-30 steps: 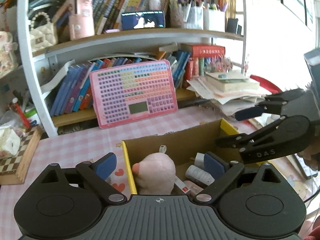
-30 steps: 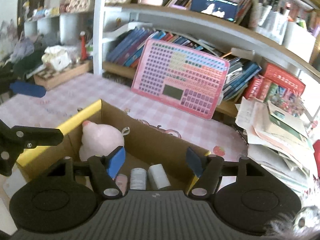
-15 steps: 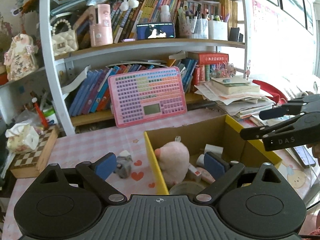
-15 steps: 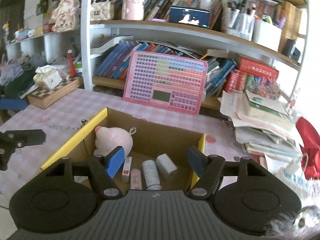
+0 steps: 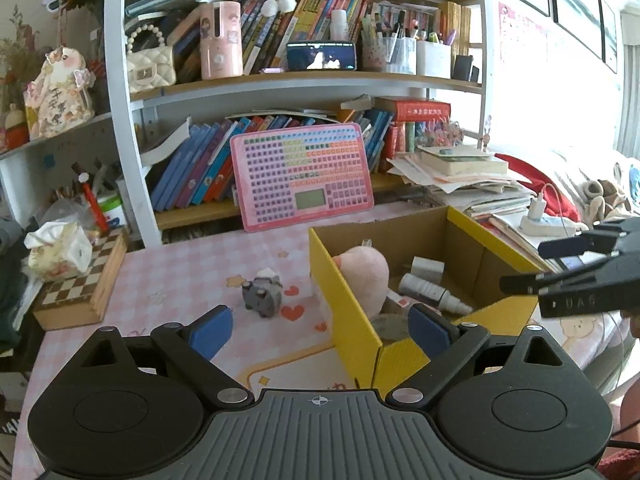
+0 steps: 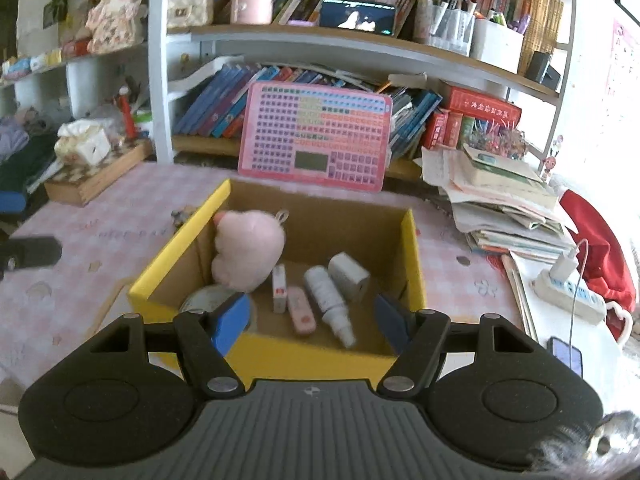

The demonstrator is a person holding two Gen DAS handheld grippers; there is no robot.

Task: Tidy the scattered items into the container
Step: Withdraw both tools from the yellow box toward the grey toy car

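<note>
Pink-checked cloth covers the bench [image 5: 192, 264]. From the left wrist view, going left to right: a checkered box [image 5: 80, 292] sits at ten o'clock of the left gripper [image 5: 320, 326], with a tissue pack [image 5: 56, 248] on it. A small grey toy [image 5: 262, 295] stands on the cloth at eleven o'clock, just ahead of the left pad and apart from it, outside the carton [image 5: 352, 320]. The left gripper is spread, nothing between its pads; the carton's near yellow corner lies at one o'clock, and the right pad hangs over its inside. Inside lie a pink plush [image 5: 366, 272], a white bottle [image 5: 428, 290] and a white block [image 5: 427, 266]. At three o'clock the right gripper [image 5: 532, 266] shows side-on beyond the carton's right wall.

From the right wrist view, the right gripper [image 6: 310, 318] is spread and empty over the carton's [image 6: 312, 354] near wall. At eleven o'clock leans the plush [image 6: 248, 250] with a tape roll [image 6: 200, 302] below it; at twelve lie a white stick [image 6: 279, 288], a pink tube [image 6: 301, 314], the bottle [image 6: 330, 300] and the block [image 6: 348, 276]. A pink board [image 6: 316, 136] leans on the shelf [image 6: 320, 44] behind. Papers [image 6: 504, 208] pile at two o'clock.
</note>
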